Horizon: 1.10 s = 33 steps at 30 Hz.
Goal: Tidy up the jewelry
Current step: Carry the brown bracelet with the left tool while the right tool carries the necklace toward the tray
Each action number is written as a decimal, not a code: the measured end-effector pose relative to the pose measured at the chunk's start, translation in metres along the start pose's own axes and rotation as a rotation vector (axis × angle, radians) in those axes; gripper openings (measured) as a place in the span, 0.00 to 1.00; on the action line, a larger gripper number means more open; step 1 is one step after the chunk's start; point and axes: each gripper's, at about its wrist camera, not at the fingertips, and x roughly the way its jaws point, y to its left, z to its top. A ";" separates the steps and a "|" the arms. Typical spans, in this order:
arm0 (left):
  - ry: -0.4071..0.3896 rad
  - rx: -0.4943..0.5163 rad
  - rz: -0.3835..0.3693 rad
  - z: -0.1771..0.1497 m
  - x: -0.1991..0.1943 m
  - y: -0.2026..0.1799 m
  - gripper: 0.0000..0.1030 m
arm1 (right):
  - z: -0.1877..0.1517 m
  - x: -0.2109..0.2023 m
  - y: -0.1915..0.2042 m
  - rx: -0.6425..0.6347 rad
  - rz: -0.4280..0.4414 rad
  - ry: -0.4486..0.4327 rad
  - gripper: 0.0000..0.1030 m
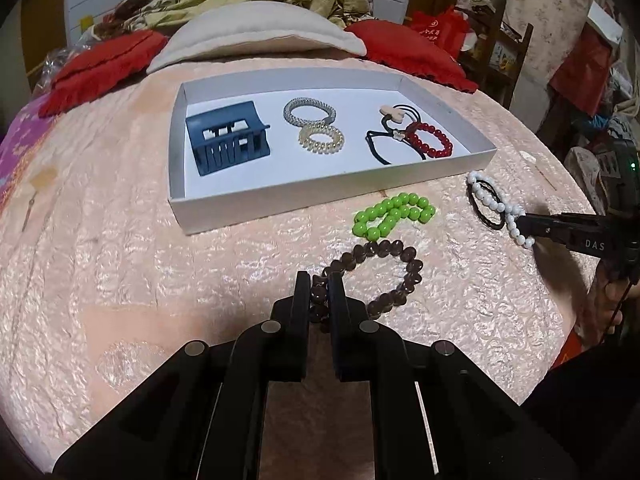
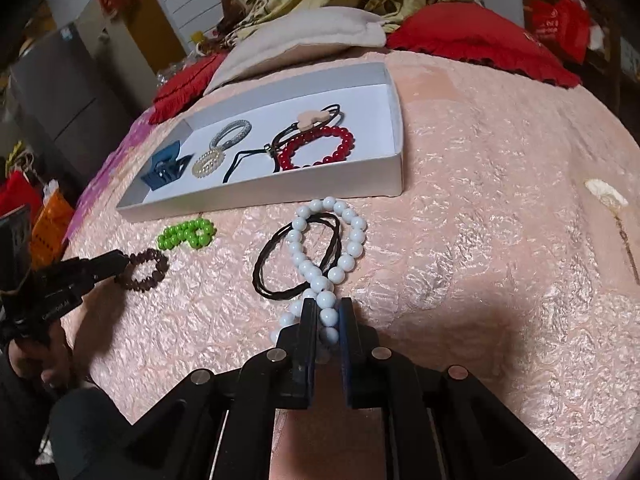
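Note:
On the pink bedspread, my left gripper (image 1: pixel 319 280) is shut on the near side of a brown bead bracelet (image 1: pixel 404 280), also seen from the right wrist as the brown bead bracelet (image 2: pixel 154 268). My right gripper (image 2: pixel 326 306) is shut on a white bead bracelet (image 2: pixel 308 268), whose far loop lies across a black hair tie (image 2: pixel 280 264). A green bead bracelet (image 1: pixel 394 216) lies loose just before the white tray (image 1: pixel 280 196). Inside the tray are a blue claw clip (image 1: pixel 228 138), two coil hair ties (image 1: pixel 316 126), black hair ties (image 1: pixel 384 140) and a red bead bracelet (image 1: pixel 430 140).
Red cushions (image 1: pixel 92 68) and a beige pillow (image 1: pixel 256 32) lie behind the tray. A person's hand (image 2: pixel 36 356) holds the left gripper's handle. A small white scrap (image 2: pixel 606 194) lies on the bedspread at the right. Furniture and bags crowd the room's edges.

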 end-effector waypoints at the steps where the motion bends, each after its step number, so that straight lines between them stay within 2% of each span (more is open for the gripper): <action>1: 0.002 -0.002 -0.002 0.000 0.001 0.000 0.07 | 0.000 0.000 0.001 -0.007 0.000 0.002 0.09; 7: 0.000 0.006 -0.009 -0.001 -0.002 -0.003 0.07 | 0.000 -0.001 0.013 -0.062 -0.009 0.001 0.08; 11: -0.011 0.003 -0.010 0.001 -0.009 -0.004 0.07 | 0.002 -0.017 0.020 -0.067 0.055 -0.068 0.08; 15: -0.026 0.004 -0.003 0.005 -0.021 -0.005 0.07 | 0.006 -0.040 0.022 -0.029 0.095 -0.177 0.08; 20: -0.053 0.008 0.012 0.012 -0.042 -0.010 0.07 | 0.015 -0.061 0.027 0.015 0.062 -0.275 0.08; 33: -0.082 -0.012 0.072 0.023 -0.074 -0.015 0.07 | 0.015 -0.094 0.054 -0.052 0.063 -0.382 0.08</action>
